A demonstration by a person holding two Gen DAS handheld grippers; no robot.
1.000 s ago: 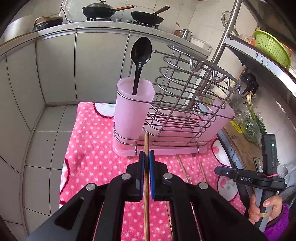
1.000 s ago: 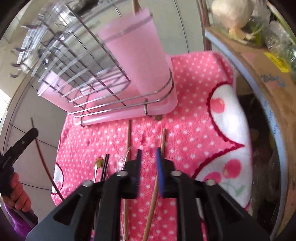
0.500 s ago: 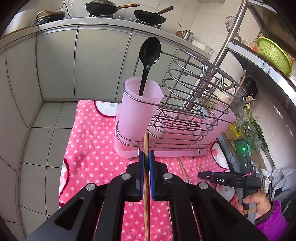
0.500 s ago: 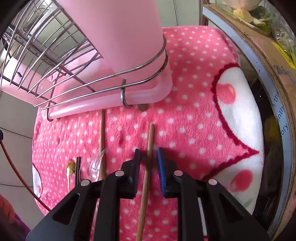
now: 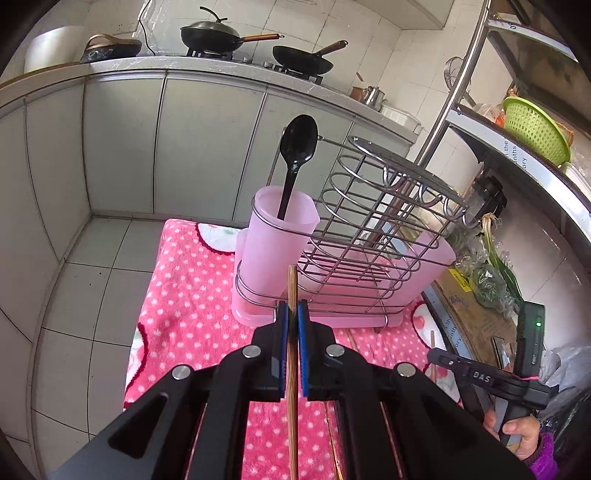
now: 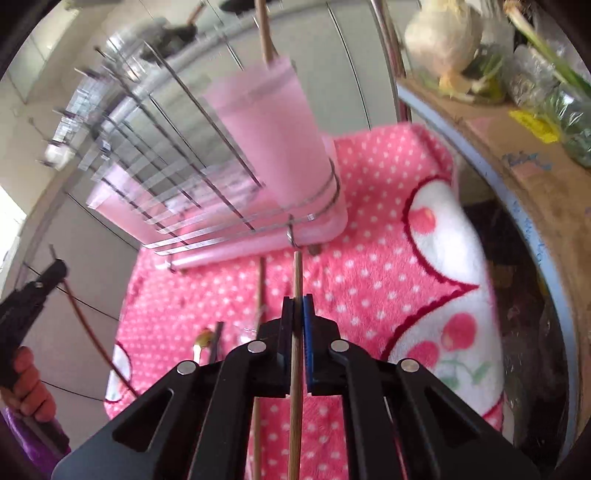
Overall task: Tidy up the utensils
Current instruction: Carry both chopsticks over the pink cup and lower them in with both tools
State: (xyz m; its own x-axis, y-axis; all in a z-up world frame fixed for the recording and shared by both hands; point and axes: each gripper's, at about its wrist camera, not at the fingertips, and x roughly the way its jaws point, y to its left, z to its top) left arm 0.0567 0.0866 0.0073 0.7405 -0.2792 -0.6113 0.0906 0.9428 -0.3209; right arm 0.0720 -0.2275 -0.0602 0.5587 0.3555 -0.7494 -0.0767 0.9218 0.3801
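Two thin wooden chopsticks are held off the cloth, one in each tool. The left gripper [image 5: 291,325] has its blue pads pressed onto a round, brownish chopstick [image 5: 291,291], whose tip rises past the fingertips in front of the pink holder. The right gripper [image 6: 298,317] has just been closing, and its pads now pinch a paler chopstick [image 6: 297,273] that points toward the base of the rack; its lower length runs back between the black arms.

Beneath them lies a fluffy pink cloth [image 5: 184,295], dotted white, with white patches edged in dark red and printed with cherries. On it, in the right wrist view, a third wooden stick [image 6: 261,284] rests just beside the held one, with a small gold-tipped utensil [image 6: 202,341] and a dark stick [image 6: 217,339] further left; these are blurred.

The utensil rack [image 5: 373,236] is bent steel wire on a pale pink plastic tray. A translucent pink cup [image 5: 277,243] stands in its near end, holding a glossy black plastic spoon [image 5: 297,147] upright, bowl up.

Beyond are grey cabinet doors, a tiled floor, two dark woks [image 5: 210,35] on the hob and a green plastic colander [image 5: 535,129] on a shelf.
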